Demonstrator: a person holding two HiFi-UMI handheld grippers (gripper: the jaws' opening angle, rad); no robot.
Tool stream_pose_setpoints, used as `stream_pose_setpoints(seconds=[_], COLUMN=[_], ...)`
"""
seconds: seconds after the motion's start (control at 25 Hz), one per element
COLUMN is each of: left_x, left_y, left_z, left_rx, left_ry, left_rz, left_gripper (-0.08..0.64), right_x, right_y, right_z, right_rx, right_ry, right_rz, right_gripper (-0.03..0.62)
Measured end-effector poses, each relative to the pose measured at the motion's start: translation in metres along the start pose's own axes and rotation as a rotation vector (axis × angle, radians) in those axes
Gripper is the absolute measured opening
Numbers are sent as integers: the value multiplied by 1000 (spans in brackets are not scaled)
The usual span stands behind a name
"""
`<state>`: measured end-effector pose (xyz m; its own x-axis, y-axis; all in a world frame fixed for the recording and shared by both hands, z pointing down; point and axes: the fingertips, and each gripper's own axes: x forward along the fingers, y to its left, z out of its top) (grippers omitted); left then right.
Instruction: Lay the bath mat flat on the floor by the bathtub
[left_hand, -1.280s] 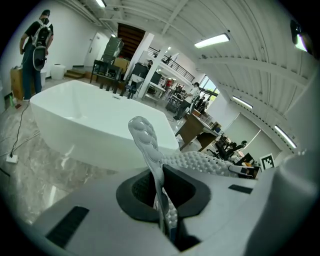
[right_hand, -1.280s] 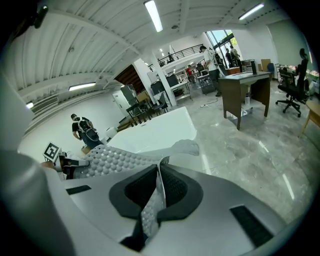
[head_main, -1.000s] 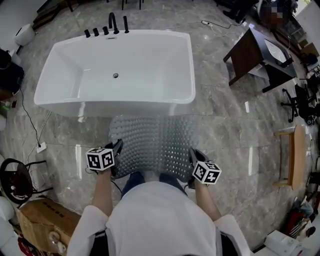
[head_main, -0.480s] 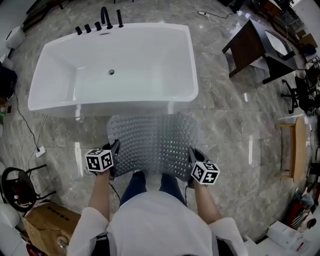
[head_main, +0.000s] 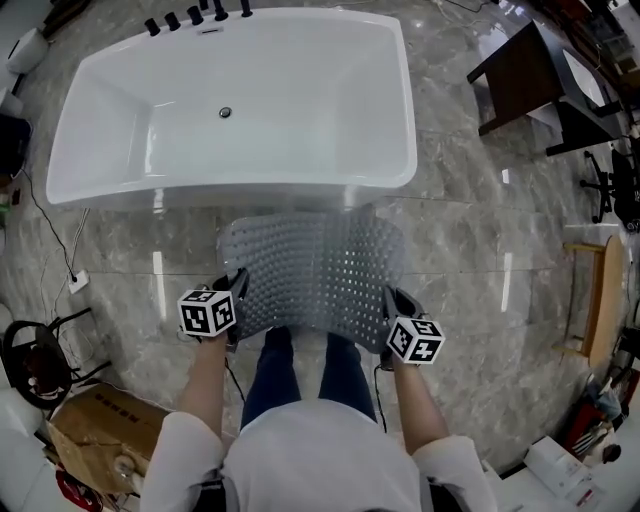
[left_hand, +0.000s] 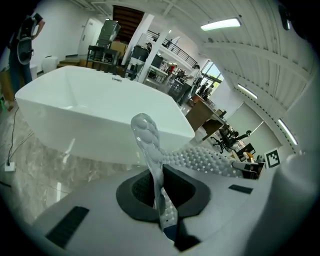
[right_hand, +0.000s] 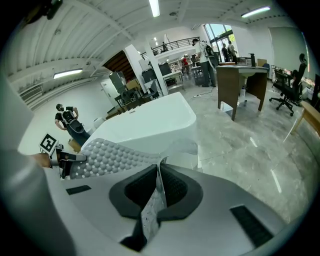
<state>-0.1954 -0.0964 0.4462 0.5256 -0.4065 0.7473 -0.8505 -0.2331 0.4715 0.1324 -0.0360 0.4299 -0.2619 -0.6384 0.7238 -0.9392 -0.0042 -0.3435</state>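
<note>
**Head view.** Mat (head_main: 318, 268) slung in the air between tub (head_main: 240, 192) and shoes (head_main: 276, 340), over grey marbled floor (head_main: 480, 260). Far edge close to the tub's foot; touching or not, hard to tell. Translucent, soft, a rounded rectangle with rows of small bumps and punched holes. Left gripper (head_main: 236, 292) clamped on the near-left corner, right gripper (head_main: 390, 302) on the near-right. Likely trouble: far edge riding up the tub wall or folding under if lowered too close; near edge landing on the shoes.

**Left gripper view.** Jaws pressed together on a thin, glossy flap of mat (left_hand: 150, 142), standing floppy past the gripper (left_hand: 161, 189). Rest of the sheet stretching off to the right, studded. Smooth white tub (left_hand: 95, 107) beyond, hard and shiny. Only a small bite on slick plastic: could slip out under a tug and drop that corner crooked.

**Right gripper view.** Same here: gripper (right_hand: 157, 186) squeezed shut on a corner, mat (right_hand: 107, 156) sagging leftward like a hammock. Polished floor (right_hand: 245, 145), reflective. Probably quick to catch the mat's underside, locking in a wrinkle if one side lands first.
</note>
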Motion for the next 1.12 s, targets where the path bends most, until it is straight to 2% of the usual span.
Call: stream_pose_setpoints(seconds=[0.52,0.88,1.12], left_x=[85,148,179], left_y=[44,78,89], left_z=[-29,-55,-69], left_rx=[4,3,2], left_ry=[48,77,92], left_rz=[53,93,87], left_gripper=[44,44,44], right_x=[95,150,175], right_y=[-33,-64,-82], right_z=[-23,-63,-86], right_rx=[-14,17,24], right_ry=[57,87,108], right_rz=[-1,-21,-30], right_gripper=[40,40,40])
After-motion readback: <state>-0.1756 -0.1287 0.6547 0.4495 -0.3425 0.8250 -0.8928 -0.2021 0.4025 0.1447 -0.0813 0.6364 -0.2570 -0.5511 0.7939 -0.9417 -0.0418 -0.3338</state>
